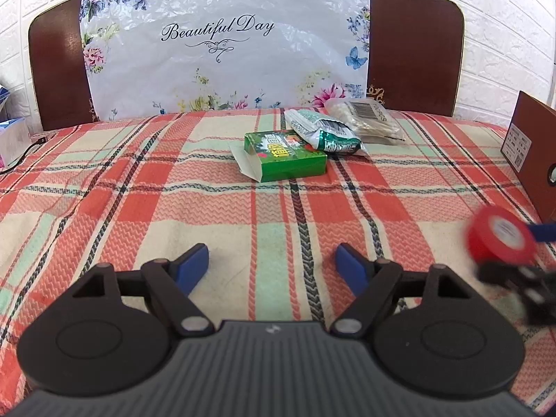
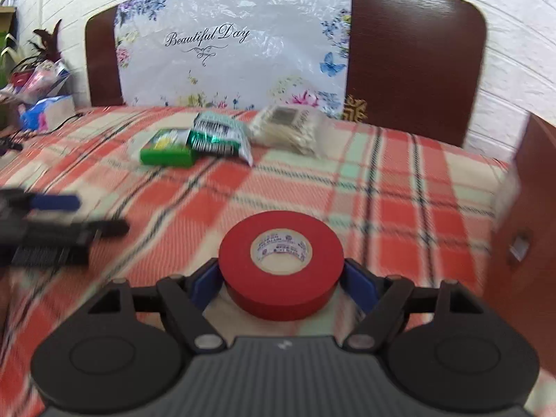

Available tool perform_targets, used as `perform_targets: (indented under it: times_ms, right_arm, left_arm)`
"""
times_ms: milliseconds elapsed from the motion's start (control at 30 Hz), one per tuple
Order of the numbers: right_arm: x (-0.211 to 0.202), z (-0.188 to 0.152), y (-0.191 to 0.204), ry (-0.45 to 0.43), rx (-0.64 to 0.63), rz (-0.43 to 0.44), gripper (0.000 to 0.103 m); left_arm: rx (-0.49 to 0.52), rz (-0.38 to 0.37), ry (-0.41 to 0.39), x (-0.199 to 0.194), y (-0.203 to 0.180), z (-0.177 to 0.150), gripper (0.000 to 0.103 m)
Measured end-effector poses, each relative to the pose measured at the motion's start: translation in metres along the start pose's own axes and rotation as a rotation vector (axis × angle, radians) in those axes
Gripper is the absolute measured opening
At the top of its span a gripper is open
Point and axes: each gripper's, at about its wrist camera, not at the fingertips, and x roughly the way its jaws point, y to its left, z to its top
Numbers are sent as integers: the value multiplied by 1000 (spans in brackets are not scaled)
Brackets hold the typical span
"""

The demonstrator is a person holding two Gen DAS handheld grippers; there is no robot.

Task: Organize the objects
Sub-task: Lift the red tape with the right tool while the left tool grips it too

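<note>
Plastic sheet (image 1: 222, 45) reads "Beautiful Day". Right gripper (image 2: 281, 278) clamps red tape roll (image 2: 281, 264); left gripper (image 1: 272, 264) wide, nothing btwn fingers.

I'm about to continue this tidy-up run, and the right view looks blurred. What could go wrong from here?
The red tape roll is pinched only at its curved edge by the right gripper, so it might slip. The brown box stands close by and could be bumped. The idle left gripper could be clipped.
</note>
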Motion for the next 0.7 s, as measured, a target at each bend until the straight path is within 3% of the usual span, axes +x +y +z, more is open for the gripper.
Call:
perform_targets:
  times_ms: [167,233,300,367,467,600,700]
  right_arm:
    - [-65,-49,-32,23,17,-53,76]
    - [-89,-68,-46,25,62,-106,76]
    - [-108,-83,-54,16,93,-145,77]
    - [-119,-92,-60,4,115,-175,76]
    - [-126,-100,-58,-14,99,-185,77]
    - [-126,-101,-56,-31,74,-194,75]
    - [-127,-104,-59,-44,87,-178,76]
  left_arm:
    - [24,36,17,-3,-7,2,81]
    - [7,7,42,-7,-16,4,76]
    - [18,-105,72,-17,-40,7,72]
    - [55,-279,118,-26,-74,11,57]
    - [139,-468,156,-45,-130,15,56]
    - [229,-601,207,-62,-184,17,56]
    - [302,-608,266,-62,-212,10,50]
